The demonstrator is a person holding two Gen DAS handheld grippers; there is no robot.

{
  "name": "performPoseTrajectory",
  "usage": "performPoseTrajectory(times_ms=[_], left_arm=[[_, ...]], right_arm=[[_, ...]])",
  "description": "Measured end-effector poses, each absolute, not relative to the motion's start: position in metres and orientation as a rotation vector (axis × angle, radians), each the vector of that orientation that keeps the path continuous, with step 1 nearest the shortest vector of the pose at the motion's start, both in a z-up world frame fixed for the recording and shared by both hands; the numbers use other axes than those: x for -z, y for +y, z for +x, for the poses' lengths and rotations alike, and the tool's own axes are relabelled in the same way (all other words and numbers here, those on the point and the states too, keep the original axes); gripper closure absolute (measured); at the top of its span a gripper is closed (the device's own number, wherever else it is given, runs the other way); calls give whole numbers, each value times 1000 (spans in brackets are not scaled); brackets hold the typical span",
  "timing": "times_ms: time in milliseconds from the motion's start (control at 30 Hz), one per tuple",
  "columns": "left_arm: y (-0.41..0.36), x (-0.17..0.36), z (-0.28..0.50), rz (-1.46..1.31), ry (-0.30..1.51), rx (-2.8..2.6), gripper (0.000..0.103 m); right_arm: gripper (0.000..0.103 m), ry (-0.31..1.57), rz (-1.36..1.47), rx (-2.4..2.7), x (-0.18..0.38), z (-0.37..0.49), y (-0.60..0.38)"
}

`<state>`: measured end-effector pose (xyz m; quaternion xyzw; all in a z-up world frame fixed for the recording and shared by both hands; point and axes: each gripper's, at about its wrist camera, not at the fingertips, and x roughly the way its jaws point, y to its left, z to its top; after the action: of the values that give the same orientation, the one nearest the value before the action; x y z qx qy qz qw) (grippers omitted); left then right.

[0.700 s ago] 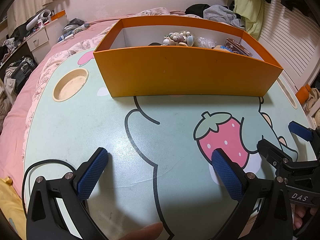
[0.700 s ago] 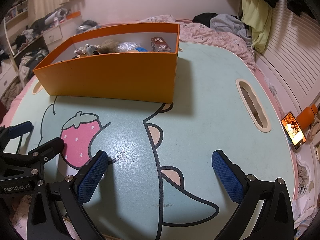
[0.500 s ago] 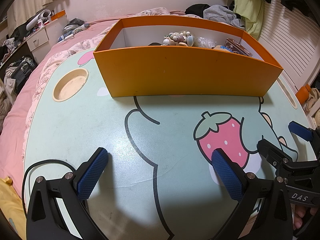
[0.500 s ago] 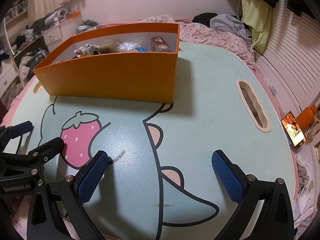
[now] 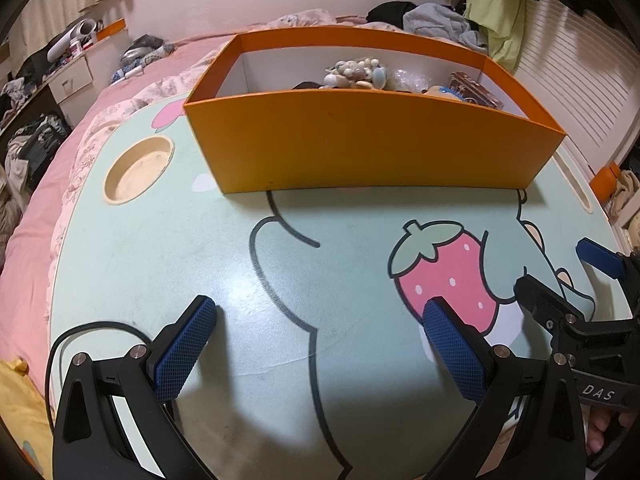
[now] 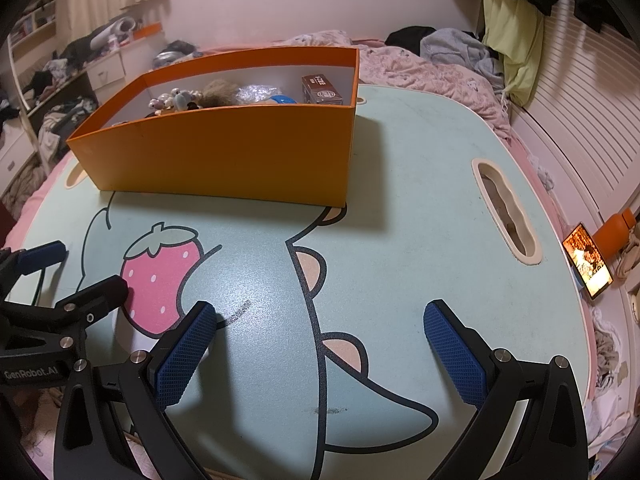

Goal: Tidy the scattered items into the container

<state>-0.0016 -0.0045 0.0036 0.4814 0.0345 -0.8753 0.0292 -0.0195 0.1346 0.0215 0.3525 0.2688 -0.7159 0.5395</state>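
An orange box (image 5: 372,148) (image 6: 224,152) stands at the far side of a pale green cartoon-printed table (image 5: 200,248) (image 6: 420,184). Inside it lie a cluster of shells and beads (image 5: 358,74) (image 6: 172,100), a brown fluffy item (image 6: 218,94), a crinkled clear bag (image 6: 256,92), a blue item (image 6: 282,100) and a small brown carton (image 5: 474,88) (image 6: 322,90). My left gripper (image 5: 320,320) hovers open over the near table, nothing between its blue pads. My right gripper (image 6: 320,320) is open and empty too, beside the left one.
The table has a round cup recess (image 5: 138,168) at the left and a long slot (image 6: 506,212) at the right. It rests on a pink bed (image 5: 32,240). A lit phone (image 6: 588,260) and an orange bottle (image 6: 616,232) sit off the right edge. A black cable (image 5: 80,332) loops near left.
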Motion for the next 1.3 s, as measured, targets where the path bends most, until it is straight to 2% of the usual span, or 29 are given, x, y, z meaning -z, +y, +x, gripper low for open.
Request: performPoseTrajectory(times_ms=[167,267,400,433,500,533,600,700,833,1033,1067,1100,1300], left_arm=[[-11,-53,16,1286,118,2858,0],[-16,-86,9,1257,113,2967,2],[-21,-113,-27,1340,131,2992,31],[-24,-117,-40,1378,127,2974,32],[-24,-117,-60,1451,118,2919,36],[-23,-115,-71,1490,105,2893,42],[-20,-105,-89,1598,105,2846,44],[-19,-85,-110,1734,168,2757,59],[-13,-79,-127,1720,235,2747,59],[2,-53,-155,1752,88,2651,60],[0,-54,-157,1730,97,2660,64],[-3,-55,-159,1734,119,2665,77],[-14,-76,-147,1671,167,2744,83]], right_arm=[[0,639,835,1700,-22,-18,134],[0,639,834,1698,-22,-18,134],[0,640,833,1696,-22,-18,134],[0,640,833,1695,-22,-18,134],[0,640,832,1694,-22,-18,134],[0,640,832,1693,-22,-18,134],[0,640,831,1692,-22,-17,134],[0,640,831,1690,-22,-18,135],[0,641,830,1688,-22,-18,135],[0,641,829,1684,-21,-18,135],[0,641,829,1683,-20,-17,134],[0,642,828,1682,-19,-17,134],[0,644,826,1681,-18,-16,133]])
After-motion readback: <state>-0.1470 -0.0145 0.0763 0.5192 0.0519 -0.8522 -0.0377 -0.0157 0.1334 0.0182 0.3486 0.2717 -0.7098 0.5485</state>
